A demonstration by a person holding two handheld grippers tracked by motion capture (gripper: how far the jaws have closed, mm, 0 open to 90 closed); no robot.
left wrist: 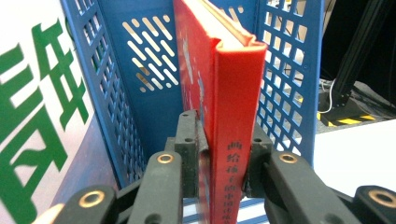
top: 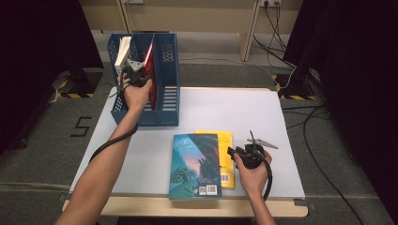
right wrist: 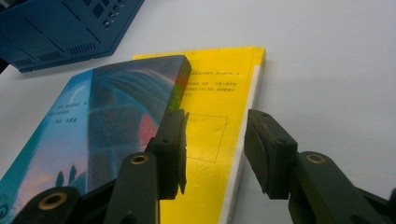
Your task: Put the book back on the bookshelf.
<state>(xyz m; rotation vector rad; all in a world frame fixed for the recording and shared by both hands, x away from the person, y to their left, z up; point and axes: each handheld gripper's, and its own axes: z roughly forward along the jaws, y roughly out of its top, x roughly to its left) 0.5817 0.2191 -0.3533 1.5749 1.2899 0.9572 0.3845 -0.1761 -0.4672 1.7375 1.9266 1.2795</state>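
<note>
Item: red book (left wrist: 233, 116), upright in the blue file rack (top: 166, 70), spine toward the left gripper (left wrist: 223, 163) and long axis vertical; white book (top: 123, 50) in the next compartment over. Left jaws sit on either side of the spine, pads against both covers, clamped on it. Next in line: yellow book (right wrist: 219, 116) flat on the white table (top: 234, 112), partly under the teal book (top: 195, 164), long axis running away from the person. Right gripper (right wrist: 215, 144) hovers just above its near end, jaws apart, nothing between them; this hand is the nearer one
</note>
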